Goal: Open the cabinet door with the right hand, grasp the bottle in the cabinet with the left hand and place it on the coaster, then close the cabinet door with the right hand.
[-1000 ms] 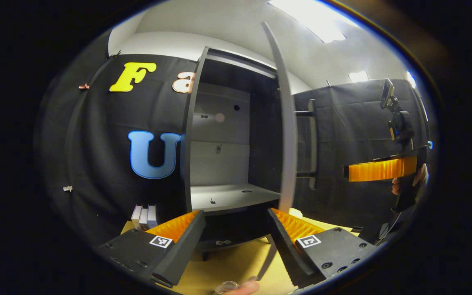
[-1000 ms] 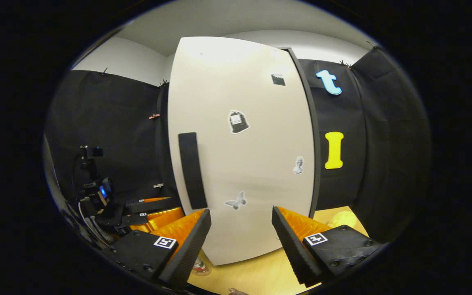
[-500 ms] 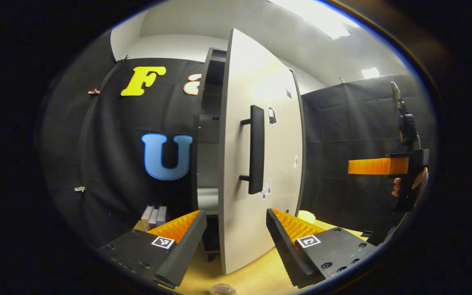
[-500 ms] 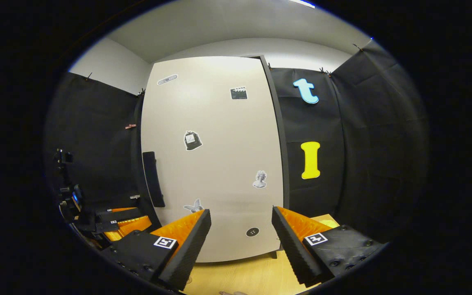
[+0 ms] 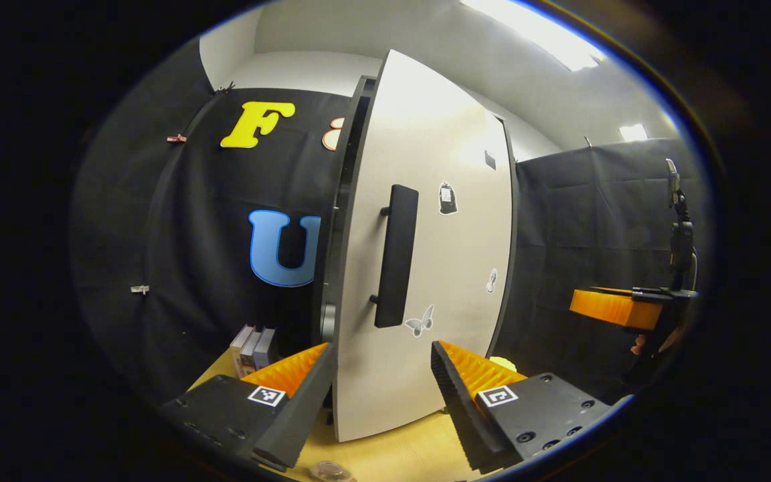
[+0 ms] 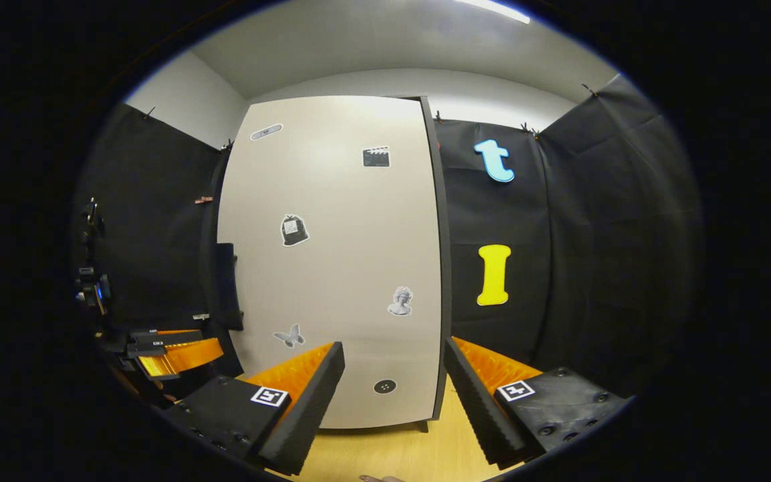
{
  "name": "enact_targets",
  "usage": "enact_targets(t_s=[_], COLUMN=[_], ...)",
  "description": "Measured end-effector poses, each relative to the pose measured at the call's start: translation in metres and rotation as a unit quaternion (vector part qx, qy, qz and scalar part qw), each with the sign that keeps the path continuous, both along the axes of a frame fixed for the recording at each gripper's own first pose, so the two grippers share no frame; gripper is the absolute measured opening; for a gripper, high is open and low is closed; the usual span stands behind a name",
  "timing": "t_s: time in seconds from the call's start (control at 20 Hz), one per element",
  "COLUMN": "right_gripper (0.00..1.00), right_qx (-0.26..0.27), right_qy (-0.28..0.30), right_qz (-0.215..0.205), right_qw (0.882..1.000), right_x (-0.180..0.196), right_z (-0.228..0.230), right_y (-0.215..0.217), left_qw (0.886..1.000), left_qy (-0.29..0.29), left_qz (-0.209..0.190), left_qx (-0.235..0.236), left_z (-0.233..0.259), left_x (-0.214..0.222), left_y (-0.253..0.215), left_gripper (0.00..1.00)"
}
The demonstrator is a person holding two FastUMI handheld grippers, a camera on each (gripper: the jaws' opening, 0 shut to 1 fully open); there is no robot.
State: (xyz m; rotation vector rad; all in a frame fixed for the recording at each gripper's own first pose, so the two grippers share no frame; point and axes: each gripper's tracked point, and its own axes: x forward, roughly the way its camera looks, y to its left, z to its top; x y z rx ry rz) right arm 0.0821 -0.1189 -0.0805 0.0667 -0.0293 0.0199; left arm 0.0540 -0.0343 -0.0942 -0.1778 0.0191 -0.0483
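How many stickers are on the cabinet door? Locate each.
6, on the cabinet door: oval sticker top left, clapperboard upper right, bag left of centre, bust lower right, butterfly lower left, round black sticker at the bottom. None seems hidden.

My left tongs [image 5: 380, 395] stand wide open, holding nothing, fingers splayed apart. My right tongs [image 6: 392, 398] are spread just as wide and empty too. In the left gripper view the right tongs hang off to the side, level, a hand [image 5: 650, 343] gripping them.
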Motion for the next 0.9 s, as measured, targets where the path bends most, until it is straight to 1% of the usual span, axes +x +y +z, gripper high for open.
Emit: enact_targets(t_s=[0.15,0.25,0.4,0.6,0.75,0.8,0.85,0.9], right_gripper=[0.97,0.97,0.97,0.97,0.97,0.97,0.97,0.97], right_qx=[0.006,0.017,0.004,0.007,-0.006,-0.007,-0.006,-0.006], right_qy=[-0.003,-0.003,-0.008,0.006,0.008,0.008,0.007,0.006], right_qz=[0.007,0.014,0.022,0.033,0.027,0.027,0.029,0.029], right_qw=[1.000,1.000,1.000,0.999,1.000,1.000,1.000,1.000], right_x=[0.004,0.005,0.006,0.010,0.012,0.012,0.013,0.013], right_z=[-0.002,-0.002,0.001,-0.009,-0.009,-0.010,-0.010,-0.010], right_y=[-0.007,-0.008,-0.010,-0.006,-0.010,-0.009,-0.007,-0.007], left_qw=[1.000,1.000,1.000,0.999,0.999,0.999,0.999,0.999], left_qy=[0.008,-0.003,-0.005,-0.011,-0.014,-0.014,-0.015,-0.017], left_qz=[0.007,0.011,-0.003,-0.005,-0.006,-0.005,-0.005,-0.006], left_qx=[0.008,0.022,0.027,0.033,0.040,0.044,0.049,0.050], left_z=[0.002,0.009,0.010,0.016,0.020,0.020,0.022,0.024], left_x=[0.003,0.003,0.005,0.010,0.015,0.016,0.018,0.020], left_y=[-0.003,-0.007,-0.022,-0.031,-0.031,-0.030,-0.030,-0.030], left_gripper=[0.89,0.89,0.89,0.89,0.89,0.85,0.89,0.89])
